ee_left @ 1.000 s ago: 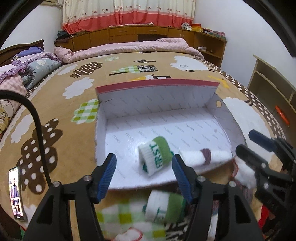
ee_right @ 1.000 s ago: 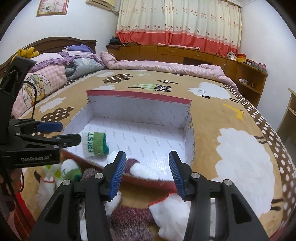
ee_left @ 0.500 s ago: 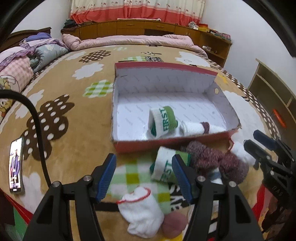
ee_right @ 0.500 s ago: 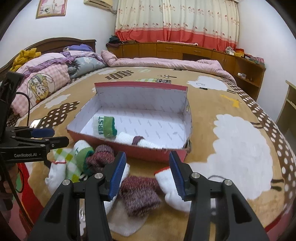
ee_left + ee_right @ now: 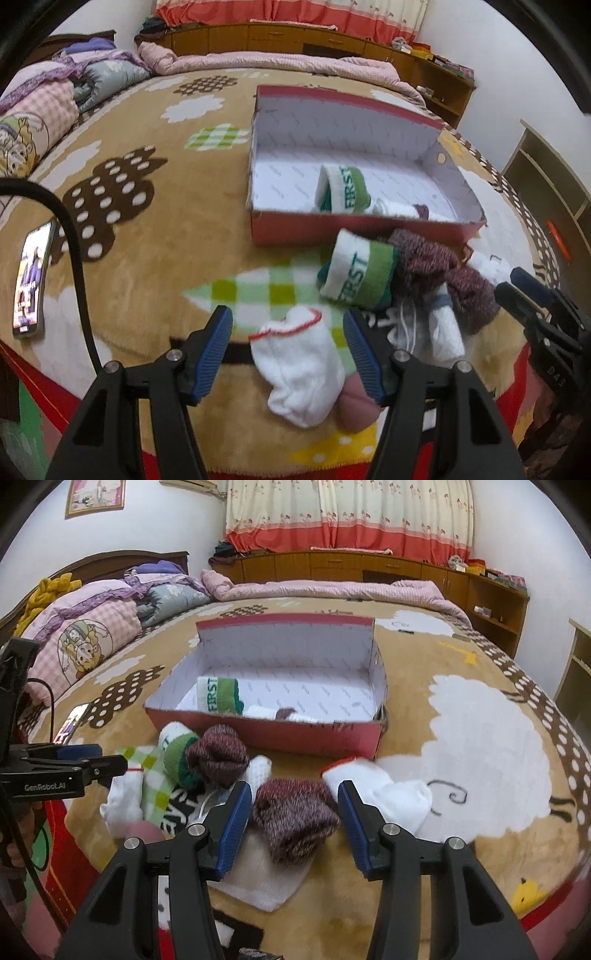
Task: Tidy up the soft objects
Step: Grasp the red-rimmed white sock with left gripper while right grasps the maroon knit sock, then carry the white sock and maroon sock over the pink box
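- You are working on a bed covered by a tan blanket (image 5: pixel 461 653) with cartoon sheep and cloud patches; a red-and-cream curtain (image 5: pixel 351 513) and a wooden cabinet (image 5: pixel 332 566) line the far wall.
- A red shoebox (image 5: pixel 354 230) with a white lining sits open in the middle of the blanket.
- Inside the shoebox, by its near wall, lie a rolled green-and-white sock (image 5: pixel 345 188) marked FIRST and, just right of it, a white sock with a maroon band (image 5: pixel 400 210).
- Loose socks are piled in front of the shoebox's near wall: a second green-and-white roll (image 5: pixel 356 273), a maroon sock bundle (image 5: pixel 218 755) touching it, and a white sock with red trim (image 5: pixel 299 365) nearest you on the left.
- Your left gripper (image 5: pixel 288 354) is released, its jaws spread on either side of the white sock with red trim, not touching it.
- Your right gripper (image 5: pixel 291 821) is also released, jaws wide around a maroon knit sock (image 5: pixel 295 818) that rests on a flat white cloth (image 5: pixel 262 882).
- Another white sock (image 5: pixel 391 797) lies just right of the right gripper.
- A phone (image 5: pixel 31 280) with its screen lit lies far left on the blanket.
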Demonstrator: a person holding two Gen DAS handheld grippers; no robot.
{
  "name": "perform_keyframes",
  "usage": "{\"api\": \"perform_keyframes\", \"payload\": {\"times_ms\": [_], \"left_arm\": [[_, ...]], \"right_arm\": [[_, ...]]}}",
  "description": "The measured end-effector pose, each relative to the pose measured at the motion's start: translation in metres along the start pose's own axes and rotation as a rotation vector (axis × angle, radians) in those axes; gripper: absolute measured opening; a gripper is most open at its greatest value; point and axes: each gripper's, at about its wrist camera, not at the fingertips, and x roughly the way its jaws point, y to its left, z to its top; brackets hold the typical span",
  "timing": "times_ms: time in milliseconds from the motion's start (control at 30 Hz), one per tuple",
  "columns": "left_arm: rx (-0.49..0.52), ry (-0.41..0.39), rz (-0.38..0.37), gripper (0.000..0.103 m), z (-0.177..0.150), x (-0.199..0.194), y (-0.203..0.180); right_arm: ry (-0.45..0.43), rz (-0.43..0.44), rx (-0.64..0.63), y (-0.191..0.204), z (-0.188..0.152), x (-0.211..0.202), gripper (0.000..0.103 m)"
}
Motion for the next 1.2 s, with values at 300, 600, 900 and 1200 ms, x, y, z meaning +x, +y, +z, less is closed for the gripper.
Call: {"api": "perform_keyframes", "payload": {"times_ms": [300,600,900,1200], "left_arm": [[-0.037,0.08,-0.025,0.066,-0.025,0.017,0.008],[-0.036,0.094,-0.054,0.066,-0.032,0.025,0.004],[-0.037,0.086,-0.097,0.027,-0.035,0.024,0.0],[-0.031,0.027,-0.113,0.022,-0.026,0.002,-0.001]], "right_arm": [[0.044,-0.015,0.004,0.002,-0.015,0.015,0.05],[0.085,-0.035,0.008,-0.001,-0.024,0.03,0.05],[0.071,-0.025,0.014,-0.003,-0.026,0.03,0.028],[0.019,0.017,0.013,0.001,-0.022,0.013,0.021]]}}
